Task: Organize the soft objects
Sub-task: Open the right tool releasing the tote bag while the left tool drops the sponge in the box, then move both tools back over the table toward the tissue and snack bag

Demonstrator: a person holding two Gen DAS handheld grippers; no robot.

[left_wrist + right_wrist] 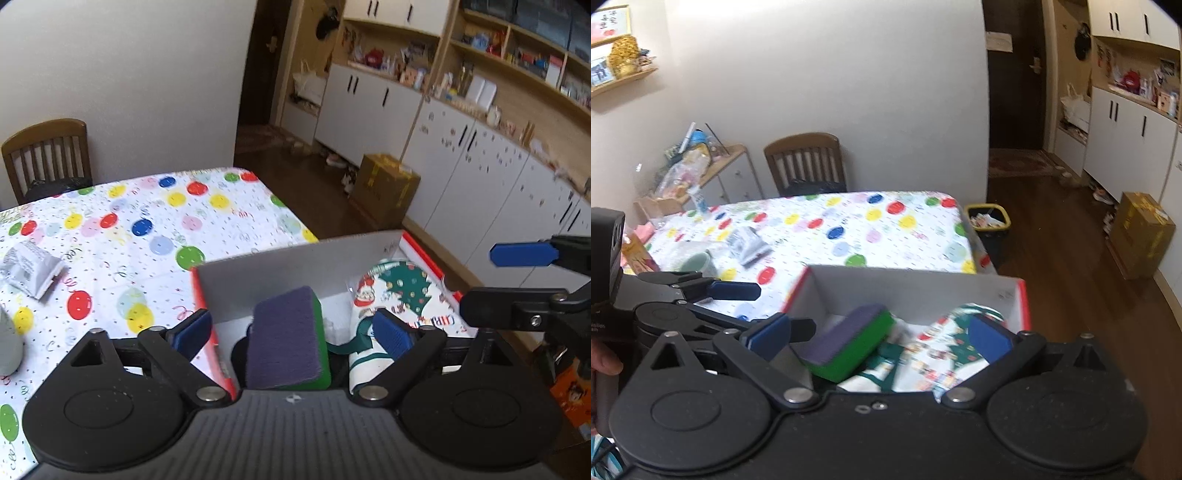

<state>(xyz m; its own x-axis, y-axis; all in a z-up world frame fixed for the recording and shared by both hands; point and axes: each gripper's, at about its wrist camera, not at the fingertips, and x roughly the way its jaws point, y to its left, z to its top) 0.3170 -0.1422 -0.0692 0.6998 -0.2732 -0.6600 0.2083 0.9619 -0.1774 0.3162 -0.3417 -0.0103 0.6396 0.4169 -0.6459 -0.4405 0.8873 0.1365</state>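
Note:
A green sponge with a purple scrub face (286, 341) lies tilted inside a red-edged cardboard box (295, 266); it also shows in the right wrist view (849, 343). A Christmas-print cloth (399, 299) fills the box's right side, and appears in the right wrist view (942, 354). My left gripper (291, 332) is open, its blue pads wide apart above the sponge and not touching it. My right gripper (881, 338) is open over the same box (919, 288). The right gripper's fingers (524, 254) show at the left view's right edge.
The box sits at the near right corner of a table with a balloon-print cloth (849, 229). A folded paper packet (31, 269) and a green mug (698, 264) lie on the table. A wooden chair (805, 162) stands behind, a bin (991, 221) beside.

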